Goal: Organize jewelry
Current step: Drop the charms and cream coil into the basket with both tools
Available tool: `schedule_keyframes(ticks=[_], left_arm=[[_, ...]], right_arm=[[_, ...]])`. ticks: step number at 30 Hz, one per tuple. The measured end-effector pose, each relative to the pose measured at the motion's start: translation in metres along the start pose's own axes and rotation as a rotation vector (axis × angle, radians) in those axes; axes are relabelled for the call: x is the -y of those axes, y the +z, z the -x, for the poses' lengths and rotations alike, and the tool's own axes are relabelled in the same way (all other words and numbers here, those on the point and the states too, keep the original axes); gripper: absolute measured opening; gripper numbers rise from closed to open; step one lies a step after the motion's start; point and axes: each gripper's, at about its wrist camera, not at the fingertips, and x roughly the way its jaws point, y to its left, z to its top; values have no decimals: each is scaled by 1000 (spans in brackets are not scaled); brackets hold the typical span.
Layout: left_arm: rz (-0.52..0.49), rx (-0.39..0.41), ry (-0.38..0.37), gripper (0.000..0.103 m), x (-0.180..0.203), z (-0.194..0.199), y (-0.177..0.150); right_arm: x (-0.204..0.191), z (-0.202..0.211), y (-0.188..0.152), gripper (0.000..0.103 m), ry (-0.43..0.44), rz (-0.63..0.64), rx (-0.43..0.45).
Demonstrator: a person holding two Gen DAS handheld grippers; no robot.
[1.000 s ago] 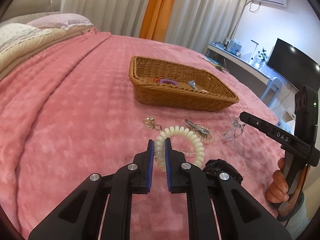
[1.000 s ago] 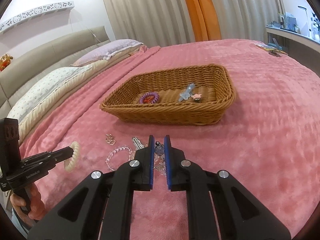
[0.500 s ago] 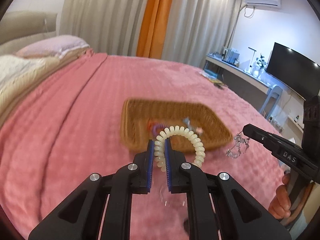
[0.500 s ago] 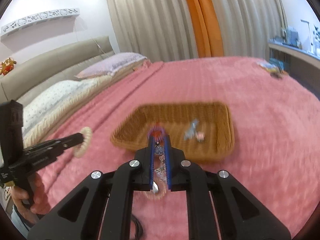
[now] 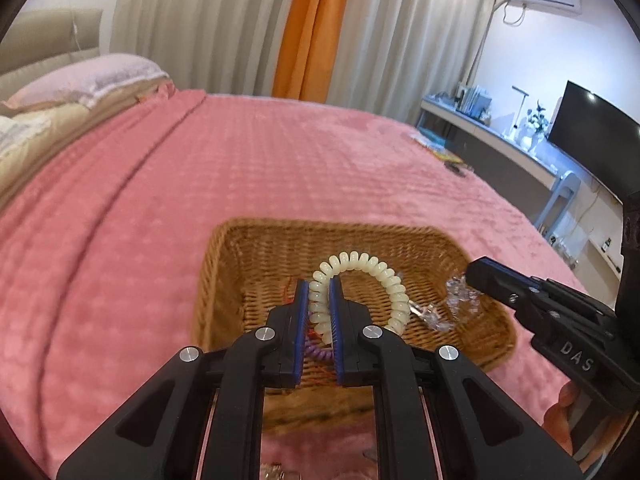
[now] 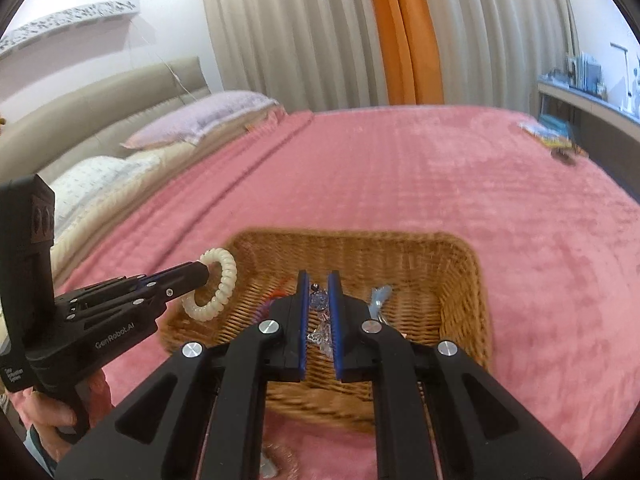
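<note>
My left gripper is shut on a cream spiral hair tie and holds it above the left part of the wicker basket. It also shows in the right wrist view. My right gripper is shut on a clear crystal bracelet and holds it over the basket; the bracelet also hangs at its tips in the left wrist view. A purple spiral tie and a blue clip lie inside the basket.
The basket sits on a pink bedspread. Pillows and a headboard lie at the left. A desk with a TV stands at the right. Small items lie on the bed's far right edge.
Both grippers have lifted their pieces off the bedspread and moved forward, from in front of the basket to above its inside.
</note>
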Motion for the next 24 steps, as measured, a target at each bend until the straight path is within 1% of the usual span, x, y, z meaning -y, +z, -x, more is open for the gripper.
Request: schedule_keyframes(ticks=[3,6,13,14,17,20,22,23,24], left_arm=[[-5,-34,6,9,1,-20,-8],[-15,-58,15,9,2,-31,-13],[-30,-73,16,11,3,-29,-15],[-30,-76,13,12,2,-29,-16],[-19,-76,1,17,0,-15,-17],[-21,-52,-18,26,0,11,-23],[-24,-31,-32,35,-1,34,-30],[-23,-20,-38,37,-3,48,-36],[-21,-14,-39,40,-4,56,-40]], right_arm=[[6,-19,-6,8,-8,-8,-38],[10,-28,-12,8,-13,-10,-63],[15,-36,-16,9,-23,-31,-109],[16,-36,-17,10,-32,-33,-112],[18,-28,-16,11,-9,-57,-123],[13,-4,-17,13,36,-66,-107],[6,13,-19,23,73,-57,-100],[1,23,-23,28,95,-44,-94],[-4,32,-26,30,103,-31,-86]])
